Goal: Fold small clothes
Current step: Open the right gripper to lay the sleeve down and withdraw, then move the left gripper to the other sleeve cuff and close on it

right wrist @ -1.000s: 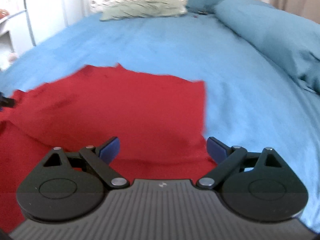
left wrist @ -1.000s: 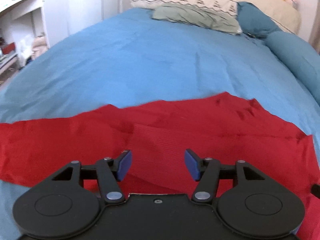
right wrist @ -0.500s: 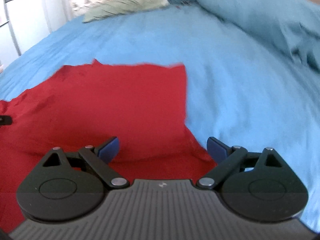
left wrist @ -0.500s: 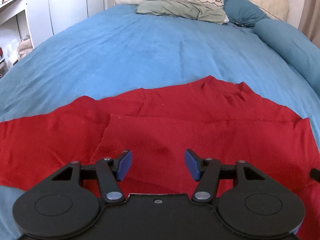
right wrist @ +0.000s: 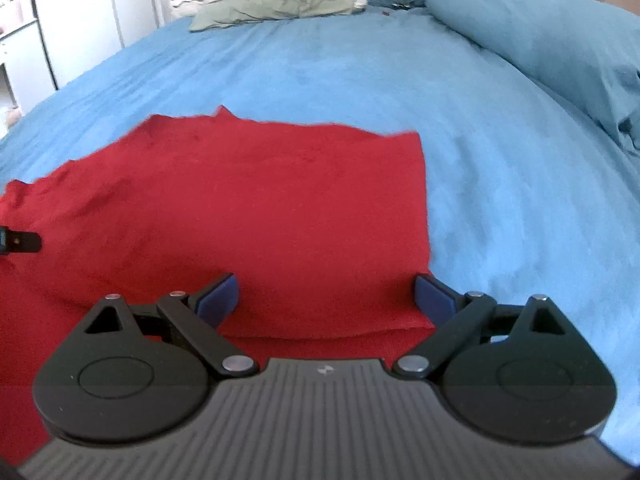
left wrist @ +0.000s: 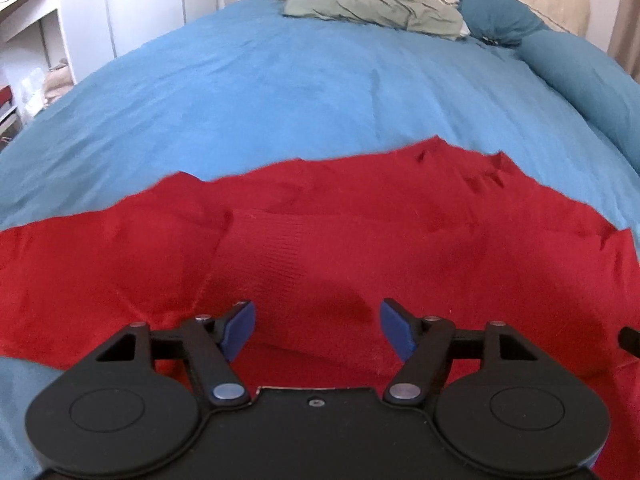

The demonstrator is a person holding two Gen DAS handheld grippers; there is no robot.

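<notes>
so red garment (right wrist: 248,208) r edge straight, blue bedspread (right wrist: 500,168) beyond; both jaws apart.

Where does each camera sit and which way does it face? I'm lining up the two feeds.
Left wrist: sits on the left gripper, looking forward over the red garment and blue bed cover toward the pillows; its own open jaws show, plus a dark tip of the other gripper at the right edge.
Right wrist: sits on the right gripper, above the garment's right edge, facing the same pillows; its open jaws show, with the left gripper's tip at the left edge.
Shared: garment, bed cover, pillows.
</notes>
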